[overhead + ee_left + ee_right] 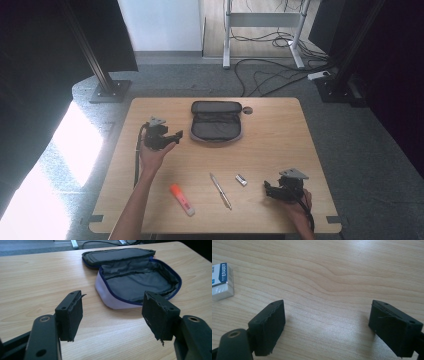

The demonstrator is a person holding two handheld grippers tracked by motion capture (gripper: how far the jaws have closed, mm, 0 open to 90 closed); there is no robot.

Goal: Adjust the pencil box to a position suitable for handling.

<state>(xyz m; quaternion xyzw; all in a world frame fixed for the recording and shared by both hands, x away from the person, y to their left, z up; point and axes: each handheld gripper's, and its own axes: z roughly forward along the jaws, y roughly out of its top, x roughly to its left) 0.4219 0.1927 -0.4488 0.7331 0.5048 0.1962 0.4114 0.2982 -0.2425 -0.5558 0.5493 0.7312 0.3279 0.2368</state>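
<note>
Black left gripper (170,136) jaws apart (beside pouch (216,121)) | right gripper (270,189) likewise

Daylight fell evenly on the wooden bench (270,150), while the surrounding room stayed dark. A blown-out white glare patch lay on the floor (45,175) far left of the left claw (172,136). The close views were sharp, with soft shadows beneath each claw's jaws.

Matt wood-grain table (332,272); dark cloth pouch (140,282); paper-sleeved eraser (220,281).
</note>
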